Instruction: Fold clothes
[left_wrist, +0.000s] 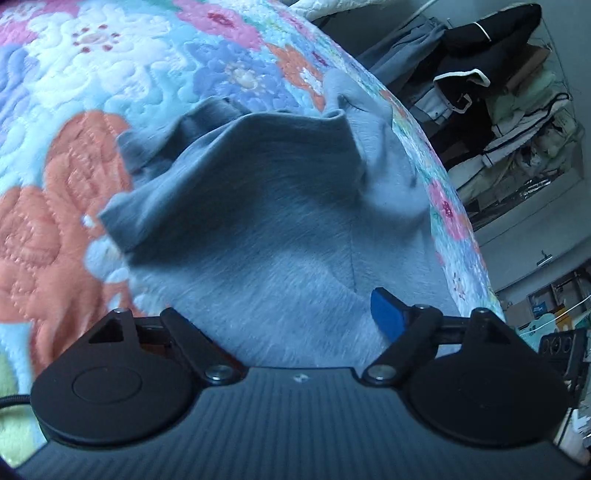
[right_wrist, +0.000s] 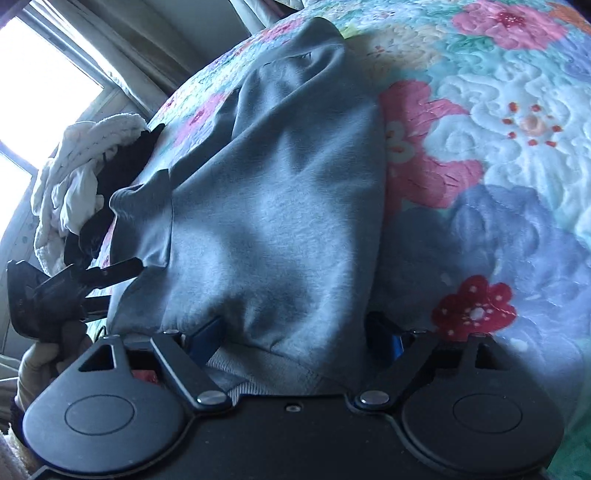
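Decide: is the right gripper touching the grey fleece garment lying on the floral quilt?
Touching. The right wrist view shows the grey fleece garment bunched between the right gripper fingers, its ribbed hem draped over the blue pad.

Grey sweatshirt (left_wrist: 266, 206) rumpled on floral quilt (left_wrist: 74, 122), draped between spread fingers of left gripper (left_wrist: 295, 317); clothes pile (left_wrist: 509, 122) beyond bed edge.

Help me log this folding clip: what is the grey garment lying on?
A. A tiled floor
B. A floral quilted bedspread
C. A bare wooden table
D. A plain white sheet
B: in both wrist views the grey garment lies on a floral quilted bedspread with pink, orange and blue flowers; its fabric sits between the fingers of the left gripper and the right gripper.
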